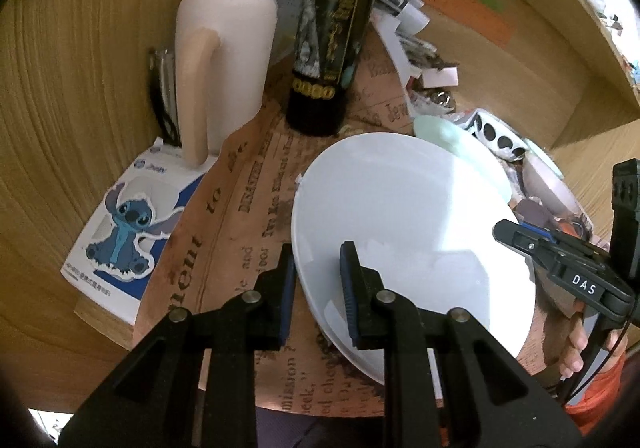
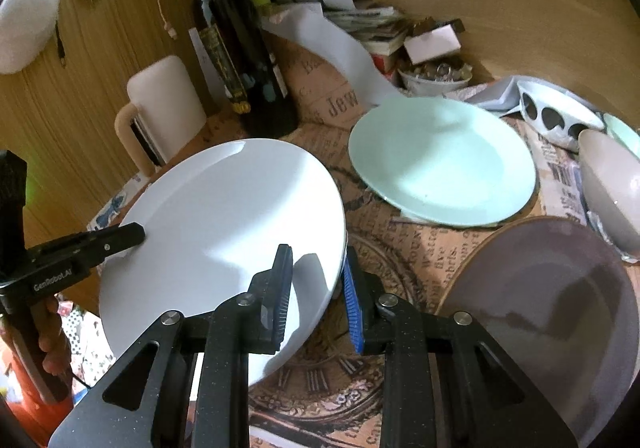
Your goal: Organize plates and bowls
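Both sets of fingers straddle opposite rims of the white plate (image 2: 224,232): the left gripper (image 1: 318,288) and the right gripper (image 2: 318,292) each pinch its edge, holding it tilted above the bench (image 2: 400,248). Beyond lie a green plate (image 2: 440,164), a grey plate (image 2: 552,308) and bowls (image 2: 612,188), apart and unstacked; sorting appears barely begun.

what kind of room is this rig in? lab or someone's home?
Probably a home, a cluttered desk nook with wood-grain walls, not a lab. Cues: a dark glass wine bottle, stacked newspapers and papers, and a Stitch cartoon sticker card around the round white plate held by both grippers.
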The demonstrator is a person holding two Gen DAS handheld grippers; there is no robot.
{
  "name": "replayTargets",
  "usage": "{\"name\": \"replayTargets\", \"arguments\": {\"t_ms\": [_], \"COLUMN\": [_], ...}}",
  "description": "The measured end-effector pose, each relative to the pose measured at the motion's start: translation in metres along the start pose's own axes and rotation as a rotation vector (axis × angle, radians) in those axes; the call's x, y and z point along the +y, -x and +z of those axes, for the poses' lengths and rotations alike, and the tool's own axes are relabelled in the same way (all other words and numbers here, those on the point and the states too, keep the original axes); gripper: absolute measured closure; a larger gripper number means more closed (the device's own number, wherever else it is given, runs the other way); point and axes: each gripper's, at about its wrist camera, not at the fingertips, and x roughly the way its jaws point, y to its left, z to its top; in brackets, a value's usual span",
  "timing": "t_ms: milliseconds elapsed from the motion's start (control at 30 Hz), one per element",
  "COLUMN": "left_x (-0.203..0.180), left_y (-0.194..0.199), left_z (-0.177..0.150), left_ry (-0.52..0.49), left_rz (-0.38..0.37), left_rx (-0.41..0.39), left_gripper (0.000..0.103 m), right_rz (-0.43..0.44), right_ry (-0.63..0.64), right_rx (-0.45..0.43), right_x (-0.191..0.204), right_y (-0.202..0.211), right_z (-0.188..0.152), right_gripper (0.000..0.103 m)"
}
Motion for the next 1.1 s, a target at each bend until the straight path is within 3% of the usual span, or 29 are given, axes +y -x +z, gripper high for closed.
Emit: {"name": "replayTargets", "arguments": {"t_ms": [500, 1100], "left_x": [-0.043, -0.112], "left_y": [0.016, 0.010], "left_z": [0.014, 0.019], "left_ry": [-0.054, -0.139], "left_rz": [-0.054, -0.173], "left_rx": [-0.065, -0.080], "left_gripper": [0.082, 0.082], "right_rz": [-0.022, -0.131], "right_ry": [-0.021, -0.098], "right_rx": [-0.098, -0.178], "right_x": [-0.025, -0.076], "right_y": [0.043, 0.098], "right_z": [0.006, -0.010], "right_gripper": [0.081, 0.081]}}
